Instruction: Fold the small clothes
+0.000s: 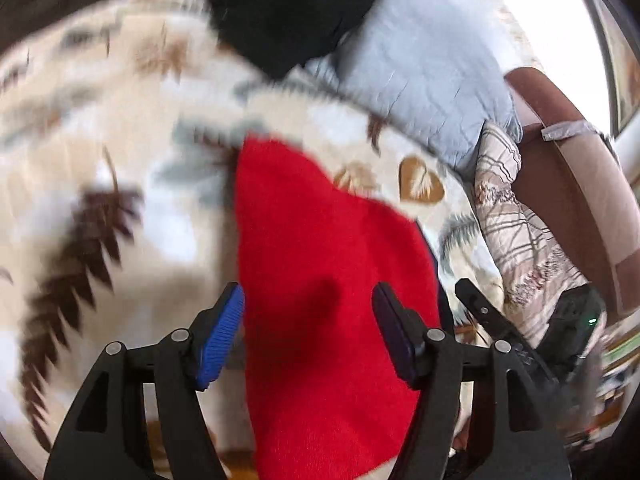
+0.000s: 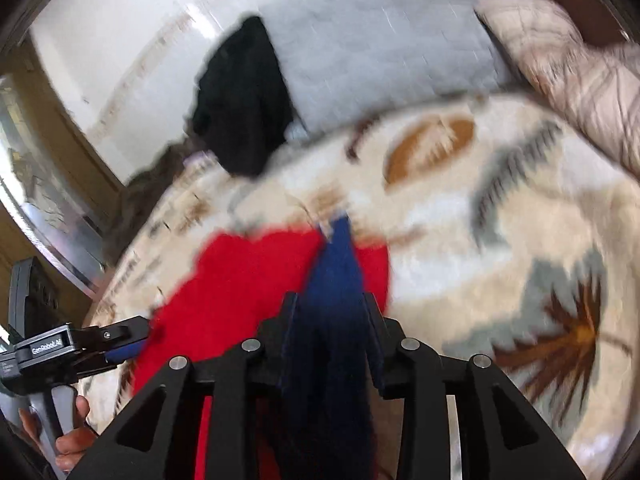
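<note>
A red garment [image 1: 320,280] lies on a cream blanket [image 1: 120,160] with a leaf print. My left gripper [image 1: 308,320] is open, its jaws apart on either side of the red cloth, above it. In the right wrist view the red garment [image 2: 240,280] lies to the left, and a dark blue garment [image 2: 332,320] hangs between the jaws of my right gripper [image 2: 330,312], which is shut on it. The left gripper [image 2: 120,344] shows at the lower left there. The right gripper's finger [image 1: 480,308] shows at the right of the left wrist view. Both views are blurred.
A black garment [image 1: 288,12] lies at the far side of the blanket, next to a light grey pillow [image 1: 424,64]. A patterned beige pillow [image 1: 516,232] and a brown headboard [image 1: 568,200] stand at the right. A white wall [image 2: 120,40] lies beyond the bed.
</note>
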`<state>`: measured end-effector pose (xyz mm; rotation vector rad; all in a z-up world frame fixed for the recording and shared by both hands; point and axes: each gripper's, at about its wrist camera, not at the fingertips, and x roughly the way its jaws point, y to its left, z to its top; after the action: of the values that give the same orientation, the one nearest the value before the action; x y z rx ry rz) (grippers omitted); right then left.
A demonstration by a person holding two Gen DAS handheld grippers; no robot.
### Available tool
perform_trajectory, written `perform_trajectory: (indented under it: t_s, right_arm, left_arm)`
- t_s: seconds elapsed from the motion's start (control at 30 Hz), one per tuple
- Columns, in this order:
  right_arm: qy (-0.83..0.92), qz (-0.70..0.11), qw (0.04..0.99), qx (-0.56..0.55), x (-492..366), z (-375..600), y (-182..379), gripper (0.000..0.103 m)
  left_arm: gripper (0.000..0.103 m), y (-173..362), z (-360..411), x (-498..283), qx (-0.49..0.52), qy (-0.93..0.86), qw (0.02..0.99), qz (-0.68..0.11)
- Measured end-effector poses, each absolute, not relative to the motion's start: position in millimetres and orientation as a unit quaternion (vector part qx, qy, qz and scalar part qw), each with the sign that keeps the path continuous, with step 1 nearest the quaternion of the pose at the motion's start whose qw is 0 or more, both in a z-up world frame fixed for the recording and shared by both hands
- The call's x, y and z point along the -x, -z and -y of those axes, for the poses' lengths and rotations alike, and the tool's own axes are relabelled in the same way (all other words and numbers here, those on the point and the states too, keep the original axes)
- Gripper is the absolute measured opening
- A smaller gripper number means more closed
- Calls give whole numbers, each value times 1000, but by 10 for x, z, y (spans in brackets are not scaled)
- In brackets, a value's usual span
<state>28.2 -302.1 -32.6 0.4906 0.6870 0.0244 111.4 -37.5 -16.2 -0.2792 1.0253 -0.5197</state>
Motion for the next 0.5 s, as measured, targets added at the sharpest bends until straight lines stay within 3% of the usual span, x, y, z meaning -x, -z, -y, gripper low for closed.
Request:
perform_trajectory:
  t_s: [0.13, 0.23, 0.5]
  right_arm:
    - [-71, -335, 915, -212, -512, 2814, 314, 32]
    - [-58, -394, 902, -164, -744, 2694, 529, 28]
    - [-60, -405, 896, -174, -738, 2715, 607, 31]
  left_arm:
    - [69, 263, 574, -1204, 86, 243, 842, -473]
    - [73, 524, 705, -1309, 45, 214, 835, -505]
    - [90, 764, 510, -1460, 132, 219, 791, -556]
